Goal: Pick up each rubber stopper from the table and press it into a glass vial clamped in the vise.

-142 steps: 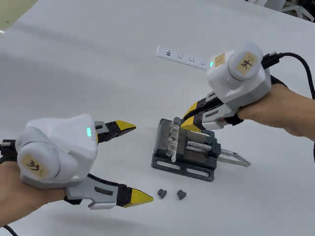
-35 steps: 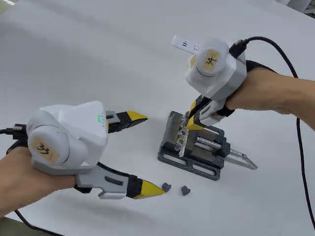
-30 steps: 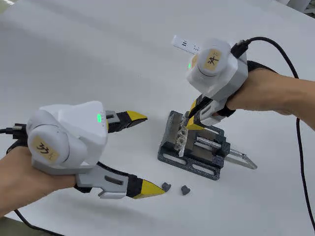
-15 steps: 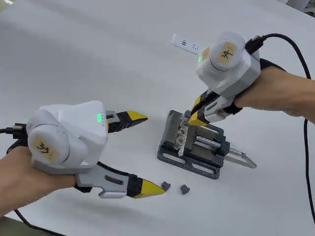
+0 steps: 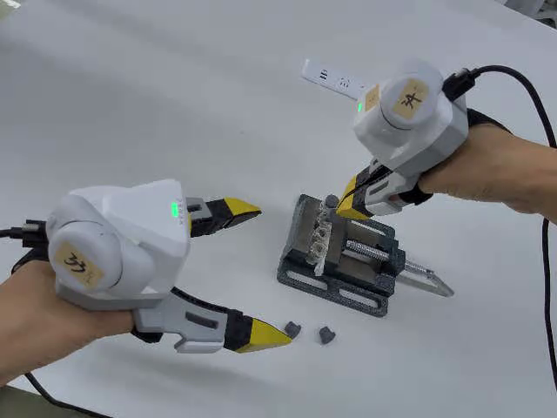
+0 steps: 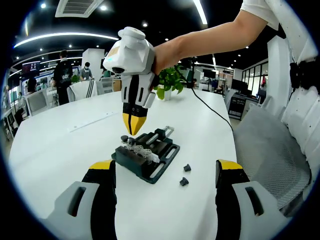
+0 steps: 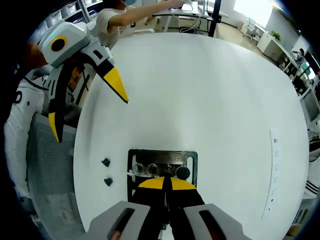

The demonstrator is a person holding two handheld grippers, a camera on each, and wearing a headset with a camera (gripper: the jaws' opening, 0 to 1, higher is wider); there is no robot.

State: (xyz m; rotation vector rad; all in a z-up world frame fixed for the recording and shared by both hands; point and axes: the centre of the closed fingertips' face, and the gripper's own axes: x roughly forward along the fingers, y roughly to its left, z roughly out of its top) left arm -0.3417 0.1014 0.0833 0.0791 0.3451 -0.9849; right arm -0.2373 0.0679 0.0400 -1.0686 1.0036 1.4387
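Observation:
A dark vise [image 5: 341, 261] stands on the white table and clamps a row of clear glass vials [image 5: 319, 237]. The far vial has a dark rubber stopper [image 5: 332, 201] in its mouth, also visible as stopper [image 7: 182, 172]. My right gripper [image 5: 345, 210] hovers just above that end of the vise, jaws shut with nothing visible between them. Two loose stoppers [image 5: 293, 329] [image 5: 326, 334] lie in front of the vise. My left gripper [image 5: 252, 272] is open, and its lower fingertip [image 5: 265, 335] sits just left of the nearer stopper. The vise [image 6: 147, 155] lies ahead of the left jaws.
A white power strip [image 5: 335, 80] lies at the back of the table. The vise's screw handle [image 5: 426, 280] sticks out to the right. A black cable [image 5: 522, 96] trails from the right gripper. The table [image 5: 157, 104] is bare to the left and behind.
The right gripper has lifted off the vials and shifted up and to the right, still shut. The stopper stays in the far vial. The left gripper has held still.

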